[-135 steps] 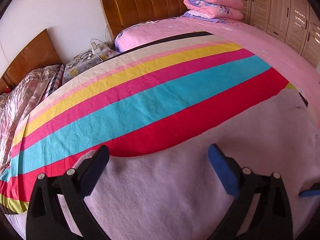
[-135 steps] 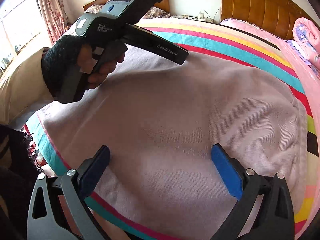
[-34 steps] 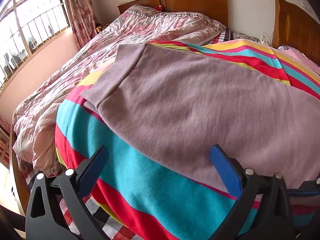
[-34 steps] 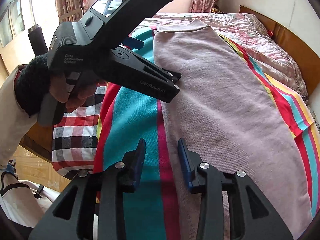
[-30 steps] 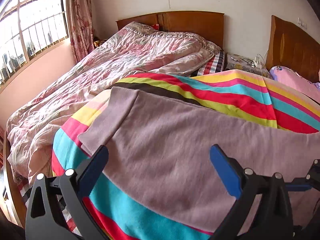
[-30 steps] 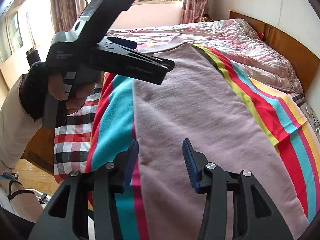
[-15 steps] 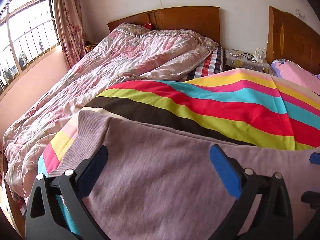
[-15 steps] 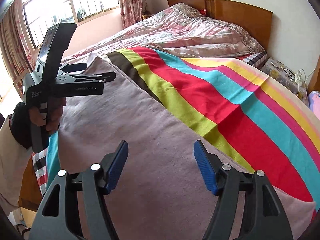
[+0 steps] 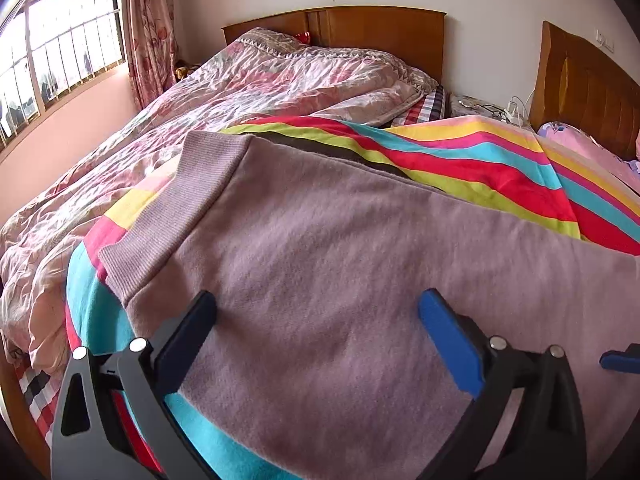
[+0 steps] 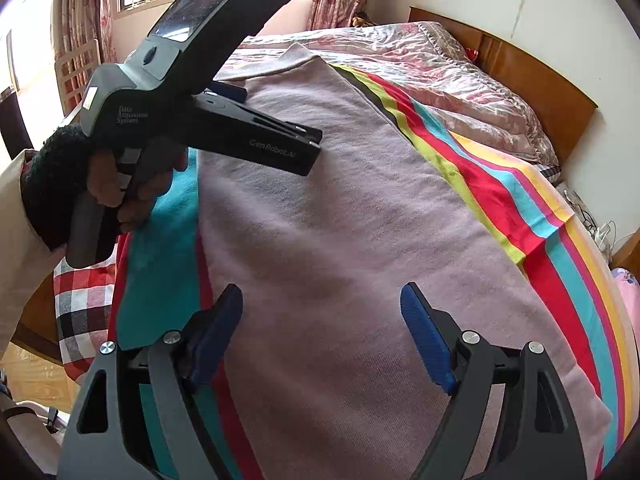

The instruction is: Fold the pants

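Here the dusty mauve fleece pants (image 9: pixel 360 264) lie spread flat along the near side of a bed, on a bedspread of broad red, turquoise, yellow and lime stripes (image 9: pixel 480 160), with their ribbed knit band (image 9: pixel 168 216) at the far left end in the left wrist view. The fleece looks smooth, its long near edge running just inside the turquoise stripe at the bed's side. The left gripper (image 9: pixel 316 328) hovers over the cloth near that edge with its fingers spread wide and nothing between them — one blue pad (image 9: pixel 448 344) is plainly lit, the other in shadow. The right gripper (image 10: pixel 320 328) is likewise wide open and empty above the middle of the pants, and its camera shows the left gripper's black handle gripped by a hand (image 10: pixel 116 188) in a dark cuff, held over the band end of the garment. Beyond the stripes lies a crumpled pink floral satin quilt (image 9: pixel 200 112) under a brown wooden headboard (image 9: pixel 360 36). A red, white and black checked sheet (image 10: pixel 80 304) hangs at the bed's near side, and a barred window (image 9: pixel 48 60) with floral curtains stands at the far left.
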Demonstrator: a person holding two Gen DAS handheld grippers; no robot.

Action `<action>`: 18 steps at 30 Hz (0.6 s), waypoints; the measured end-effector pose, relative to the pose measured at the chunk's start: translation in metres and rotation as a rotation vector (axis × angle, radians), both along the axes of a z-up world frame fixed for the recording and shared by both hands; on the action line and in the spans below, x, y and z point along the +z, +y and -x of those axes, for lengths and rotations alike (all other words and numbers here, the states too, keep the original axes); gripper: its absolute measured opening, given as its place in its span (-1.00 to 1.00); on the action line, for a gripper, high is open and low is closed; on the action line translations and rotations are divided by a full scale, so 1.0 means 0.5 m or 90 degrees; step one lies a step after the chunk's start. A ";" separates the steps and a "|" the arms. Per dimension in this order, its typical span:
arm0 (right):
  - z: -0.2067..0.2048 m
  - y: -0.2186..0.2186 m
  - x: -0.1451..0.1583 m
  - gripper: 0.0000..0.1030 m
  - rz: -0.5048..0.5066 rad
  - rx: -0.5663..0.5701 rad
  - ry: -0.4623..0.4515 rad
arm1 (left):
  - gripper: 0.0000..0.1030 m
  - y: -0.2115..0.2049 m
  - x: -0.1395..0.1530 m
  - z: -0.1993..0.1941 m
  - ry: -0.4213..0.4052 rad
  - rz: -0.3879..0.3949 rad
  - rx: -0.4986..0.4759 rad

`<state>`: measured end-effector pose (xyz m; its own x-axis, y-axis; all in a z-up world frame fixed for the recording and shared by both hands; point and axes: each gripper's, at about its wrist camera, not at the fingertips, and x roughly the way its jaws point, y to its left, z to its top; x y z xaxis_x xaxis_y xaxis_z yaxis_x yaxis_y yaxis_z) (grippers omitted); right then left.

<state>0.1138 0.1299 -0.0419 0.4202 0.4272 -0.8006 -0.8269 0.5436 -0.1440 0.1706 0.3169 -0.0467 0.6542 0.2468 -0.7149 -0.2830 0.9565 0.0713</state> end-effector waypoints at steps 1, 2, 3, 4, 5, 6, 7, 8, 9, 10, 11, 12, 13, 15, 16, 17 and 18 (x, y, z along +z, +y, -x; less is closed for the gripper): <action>-0.002 -0.012 -0.001 0.58 -0.026 -0.007 0.006 | 0.97 0.002 0.000 0.005 -0.002 0.008 0.000; -0.009 -0.018 -0.003 0.59 -0.032 -0.017 0.027 | 0.97 0.003 0.000 0.009 -0.003 0.015 0.002; -0.016 -0.018 0.001 0.58 -0.033 -0.024 0.037 | 0.97 0.007 -0.001 0.016 -0.004 0.022 0.004; -0.016 -0.018 0.008 0.58 -0.028 -0.029 0.033 | 0.97 0.008 -0.001 0.025 -0.005 0.027 0.006; -0.014 -0.020 0.016 0.58 -0.030 -0.029 0.021 | 0.97 0.012 -0.001 0.032 -0.007 0.031 0.008; -0.012 -0.023 0.026 0.58 -0.037 -0.027 0.013 | 0.97 0.017 0.001 0.040 -0.009 0.034 0.012; -0.014 -0.030 0.035 0.58 -0.046 -0.029 0.010 | 0.97 0.022 0.003 0.047 -0.011 0.035 0.016; -0.020 -0.038 0.043 0.58 -0.054 -0.040 0.007 | 0.97 0.025 0.006 0.055 -0.013 0.034 0.022; -0.029 -0.049 0.049 0.58 -0.059 -0.055 0.004 | 0.97 0.031 0.008 0.062 -0.016 0.035 0.028; -0.042 -0.062 0.053 0.58 -0.060 -0.072 0.002 | 0.97 0.037 0.011 0.072 -0.020 0.040 0.034; -0.053 -0.078 0.056 0.59 -0.061 -0.091 -0.001 | 0.97 0.045 0.013 0.080 -0.025 0.050 0.040; -0.065 -0.097 0.060 0.62 -0.065 -0.110 -0.004 | 0.97 0.054 0.016 0.087 -0.030 0.061 0.046; -0.077 -0.117 0.062 0.63 -0.068 -0.133 -0.008 | 0.97 0.064 0.018 0.095 -0.037 0.073 0.051; -0.105 -0.158 0.061 0.68 -0.064 -0.192 -0.024 | 0.97 0.090 0.022 0.119 -0.077 0.131 0.054; -0.120 -0.182 0.059 0.68 -0.065 -0.222 -0.025 | 0.97 0.115 0.023 0.133 -0.105 0.199 0.052; -0.133 -0.206 0.055 0.68 -0.073 -0.248 -0.016 | 0.97 0.151 0.020 0.150 -0.137 0.287 0.059; -0.145 -0.228 0.049 0.68 -0.084 -0.271 -0.003 | 0.97 0.192 0.011 0.167 -0.173 0.380 0.074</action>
<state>0.1862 0.0160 -0.0172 0.5837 0.3139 -0.7488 -0.5255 0.8491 -0.0536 0.0872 0.4127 -0.0414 0.8236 -0.0601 -0.5639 -0.3197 0.7721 -0.5492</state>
